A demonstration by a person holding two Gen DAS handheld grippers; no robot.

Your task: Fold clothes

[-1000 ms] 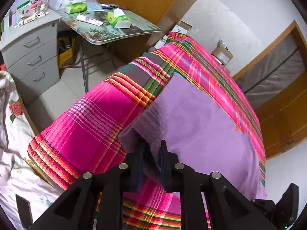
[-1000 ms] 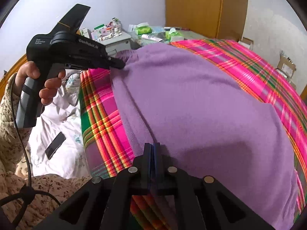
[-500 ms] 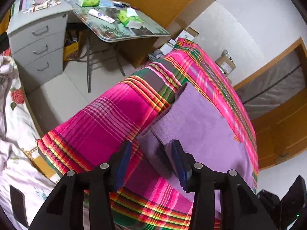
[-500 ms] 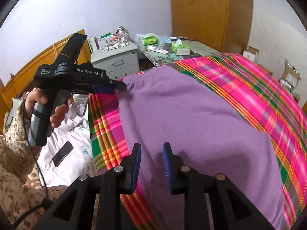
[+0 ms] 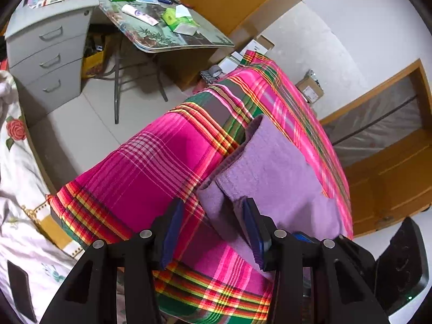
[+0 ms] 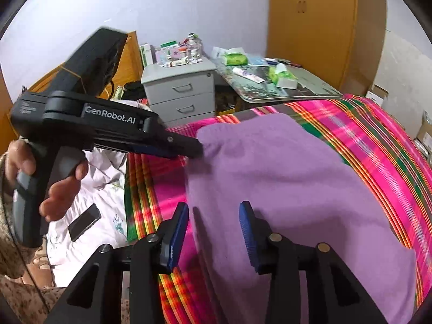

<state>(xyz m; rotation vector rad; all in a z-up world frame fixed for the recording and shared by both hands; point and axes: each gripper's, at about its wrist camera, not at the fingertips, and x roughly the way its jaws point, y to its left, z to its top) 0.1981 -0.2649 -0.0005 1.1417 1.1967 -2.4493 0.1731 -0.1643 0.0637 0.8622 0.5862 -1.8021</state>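
A purple garment (image 5: 272,172) lies folded on the pink plaid cloth (image 5: 151,178) that covers the bed. In the left wrist view my left gripper (image 5: 213,208) is open, and the garment's near corner lies loose between its blue pads (image 5: 172,224). The right wrist view has my right gripper (image 6: 214,208) over the garment's (image 6: 283,189) near left edge. Its jaws are opening and the pads do not press the fabric. A hand holds the left gripper (image 6: 198,149) at the garment's far left corner. Part of the right gripper's black body (image 5: 399,264) shows at the lower right.
A grey drawer cabinet (image 6: 181,86) and a folding table (image 6: 305,86) with tissue packs stand beyond the bed. White floral bedding (image 5: 16,162) with a black phone (image 6: 83,221) lies to the left. Behind are a wooden wardrobe (image 6: 310,27) and cardboard boxes (image 5: 310,89).
Both grippers were shut on the purple garment and have opened, letting it go. The right gripper has drawn back along the garment's edge; the left one has barely shifted.
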